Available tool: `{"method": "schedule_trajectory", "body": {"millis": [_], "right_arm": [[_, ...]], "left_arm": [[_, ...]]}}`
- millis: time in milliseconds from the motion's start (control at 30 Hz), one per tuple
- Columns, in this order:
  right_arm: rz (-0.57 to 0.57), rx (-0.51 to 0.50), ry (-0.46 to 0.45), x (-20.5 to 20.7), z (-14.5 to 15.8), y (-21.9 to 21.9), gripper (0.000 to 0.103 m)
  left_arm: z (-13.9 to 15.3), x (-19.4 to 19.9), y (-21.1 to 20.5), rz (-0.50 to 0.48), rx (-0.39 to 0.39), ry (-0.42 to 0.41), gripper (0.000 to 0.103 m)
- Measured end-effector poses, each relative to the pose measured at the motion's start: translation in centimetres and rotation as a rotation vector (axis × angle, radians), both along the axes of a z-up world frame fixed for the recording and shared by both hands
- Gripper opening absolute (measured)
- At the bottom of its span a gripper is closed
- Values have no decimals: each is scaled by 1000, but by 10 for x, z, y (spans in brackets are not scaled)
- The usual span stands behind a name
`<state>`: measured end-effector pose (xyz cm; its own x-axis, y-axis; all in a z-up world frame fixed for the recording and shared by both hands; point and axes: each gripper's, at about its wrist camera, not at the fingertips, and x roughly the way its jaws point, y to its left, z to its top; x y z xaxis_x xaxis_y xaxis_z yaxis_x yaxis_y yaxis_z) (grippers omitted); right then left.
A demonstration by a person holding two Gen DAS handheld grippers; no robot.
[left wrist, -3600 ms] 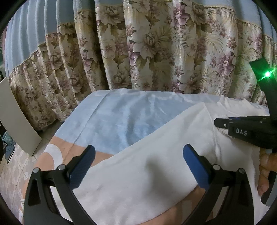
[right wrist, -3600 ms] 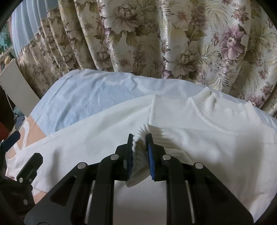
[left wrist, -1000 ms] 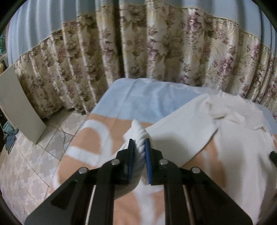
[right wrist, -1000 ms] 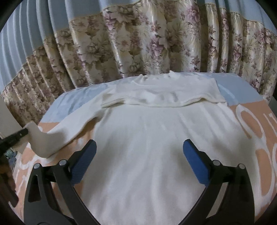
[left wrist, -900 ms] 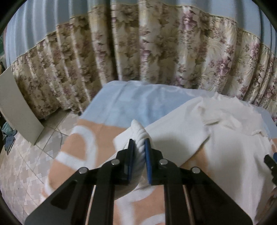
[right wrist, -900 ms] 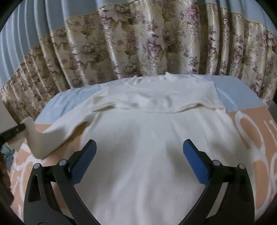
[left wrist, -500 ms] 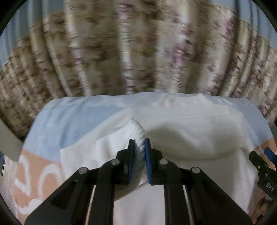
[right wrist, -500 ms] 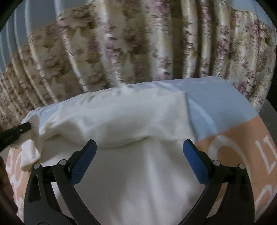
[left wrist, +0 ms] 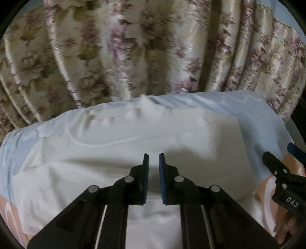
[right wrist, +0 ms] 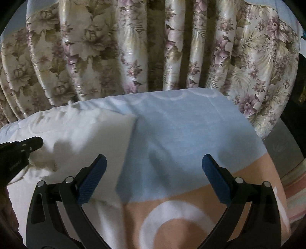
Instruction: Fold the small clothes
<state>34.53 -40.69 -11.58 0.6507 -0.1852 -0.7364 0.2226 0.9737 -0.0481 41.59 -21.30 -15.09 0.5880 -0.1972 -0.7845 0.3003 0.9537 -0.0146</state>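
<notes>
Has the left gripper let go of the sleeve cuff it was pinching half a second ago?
Yes. The left gripper now shows a narrow empty gap, over the white sweater, whose body lies before the floral curtain.

The small garment (left wrist: 118, 153) is plain white, with no print showing. It lies on a sheet (right wrist: 181, 134) that is pale blue at the far end and peach-orange nearer the camera, the peach part carrying broad white ring shapes (right wrist: 177, 220). Behind hangs a curtain (left wrist: 153, 47) of glossy cream cloth printed with mauve-pink blossoms and olive-brown leaves; in the right wrist view a plain light blue band (right wrist: 30, 7) shows along its top edge. Each hand-held gripper has a black frame, and the fingers (right wrist: 91, 174) bear dark blue textured pads.
</notes>
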Motion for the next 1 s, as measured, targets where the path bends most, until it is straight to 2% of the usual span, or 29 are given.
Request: {"method": "schedule_trajectory", "body": {"millis": [100, 133, 167, 233, 333, 467, 600, 767, 833, 933, 1000], "right_arm": [[6, 4, 1, 4, 0, -6, 100], [12, 10, -4, 5, 2, -6, 100], [19, 17, -7, 6, 3, -5, 100], [43, 38, -22, 10, 7, -2, 100], [94, 71, -31, 19, 10, 14, 100], [205, 104, -49, 30, 16, 51, 100], [340, 144, -63, 39, 18, 92, 100], [523, 147, -52, 33, 11, 134, 99], [539, 88, -20, 36, 2, 146, 95], [512, 73, 48, 51, -14, 149, 79], [495, 88, 88, 58, -25, 146, 63]], "left_arm": [[2, 1, 0, 8, -27, 8, 13], [6, 0, 6, 16, -40, 6, 19], [11, -2, 14, 23, -48, -3, 43], [24, -8, 34, 52, -60, -41, 78], [41, -15, 67, 86, -64, -93, 78], [54, -20, 117, 151, 11, -165, 80], [46, -26, 159, 205, 52, -170, 80], [23, -37, 200, 239, 75, -140, 80], [14, -40, 208, 244, 79, -128, 80], [7, -42, 212, 248, 83, -119, 80], [4, -42, 213, 247, 88, -114, 80]]}}
